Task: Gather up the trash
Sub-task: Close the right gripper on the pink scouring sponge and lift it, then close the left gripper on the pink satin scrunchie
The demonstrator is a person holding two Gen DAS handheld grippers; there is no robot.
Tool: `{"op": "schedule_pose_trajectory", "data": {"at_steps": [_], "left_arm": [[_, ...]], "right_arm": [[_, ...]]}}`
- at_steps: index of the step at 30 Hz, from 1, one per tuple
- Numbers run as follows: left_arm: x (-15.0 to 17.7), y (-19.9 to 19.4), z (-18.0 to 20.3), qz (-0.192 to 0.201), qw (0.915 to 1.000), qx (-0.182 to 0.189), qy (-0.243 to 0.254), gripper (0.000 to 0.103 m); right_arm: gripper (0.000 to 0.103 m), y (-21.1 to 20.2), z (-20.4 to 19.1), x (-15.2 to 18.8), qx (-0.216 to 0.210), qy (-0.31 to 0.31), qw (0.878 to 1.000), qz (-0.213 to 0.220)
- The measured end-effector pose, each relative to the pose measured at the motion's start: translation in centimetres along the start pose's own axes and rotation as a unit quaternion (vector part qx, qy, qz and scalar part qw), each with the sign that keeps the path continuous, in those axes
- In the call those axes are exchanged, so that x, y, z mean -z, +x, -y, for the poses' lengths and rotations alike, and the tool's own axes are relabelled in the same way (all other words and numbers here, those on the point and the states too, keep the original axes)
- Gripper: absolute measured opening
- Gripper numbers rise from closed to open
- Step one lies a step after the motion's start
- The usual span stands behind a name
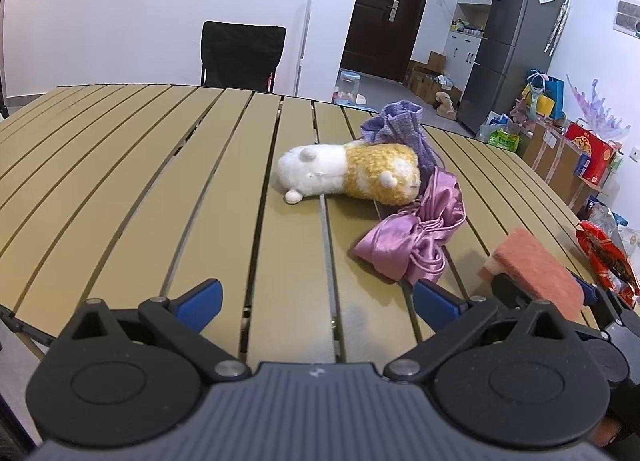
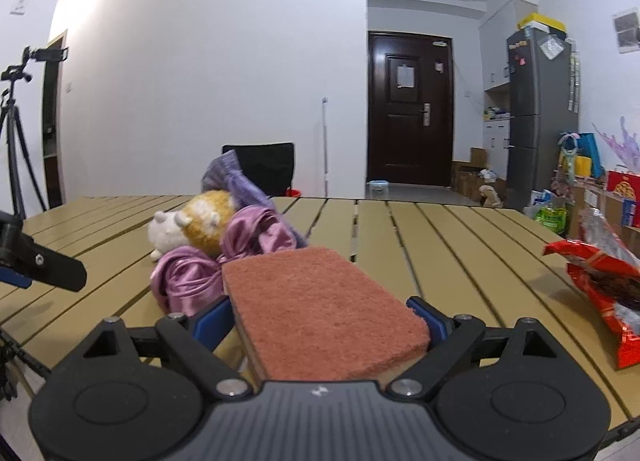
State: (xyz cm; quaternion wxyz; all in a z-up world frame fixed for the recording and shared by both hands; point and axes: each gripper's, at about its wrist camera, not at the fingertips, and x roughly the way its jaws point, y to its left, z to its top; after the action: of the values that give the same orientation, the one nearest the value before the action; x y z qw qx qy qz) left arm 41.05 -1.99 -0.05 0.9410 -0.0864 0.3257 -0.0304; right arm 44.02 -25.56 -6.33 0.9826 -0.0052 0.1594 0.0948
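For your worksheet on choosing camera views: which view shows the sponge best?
The right wrist view. The sponge fills its centre, lying between the right claw fingers, its rough pink top plain. The left wrist view shows the sponge only small at the right edge, partly hidden.

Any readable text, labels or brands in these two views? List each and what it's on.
None can be read.
Red snack wrapper: print is blurred.
Green bag on the floor: characters too small.
Red gift box: pattern only, no legible words.
Paper notices on the door: too small.
Fridge magnets and notes: illegible.
Sponge, held in the right hand-held gripper: no markings.
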Motion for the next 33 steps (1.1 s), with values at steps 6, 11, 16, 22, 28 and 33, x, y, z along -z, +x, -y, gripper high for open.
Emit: {"op": "schedule_pose_trajectory", "data": {"at_steps": [6,11,16,22,28,33], "left_arm": [[-0.2,1.0,1.2,-0.006,1.0000,0.007,0.001,0.103],[-0.4,2.1,2.2,-0.010,0.9999,0.014,0.000,0.103],[-0.7,3.4,3.6,-0.005,0.9998,0.017,0.005,0.103],[-0.9,5.2,5.5,0.000,0.9994,0.012,0.033,0.103],[-1.6,6.8,7.5,0.016,0.9965,0.002,0.082,0.103],[-1.7,9.0,8.6,0.009,0.9927,-0.009,0.120,0.103]], "right_arm": [[0.091,-0.7,1.9,-0.1,0.016,0.025,0.999,0.011],[0.091,-1.0,3.3,0.0,0.040,0.043,0.998,0.015],[0.091,-1.3,4.3,0.1,0.060,0.052,0.997,0.019],[0.091,-1.4,5.4,0.2,0.088,0.064,0.994,0.023],[0.091,-1.4,6.4,0.2,0.110,0.082,0.990,0.033],[0.091,-1.2,6.8,0.2,0.120,0.089,0.988,0.035]]}}
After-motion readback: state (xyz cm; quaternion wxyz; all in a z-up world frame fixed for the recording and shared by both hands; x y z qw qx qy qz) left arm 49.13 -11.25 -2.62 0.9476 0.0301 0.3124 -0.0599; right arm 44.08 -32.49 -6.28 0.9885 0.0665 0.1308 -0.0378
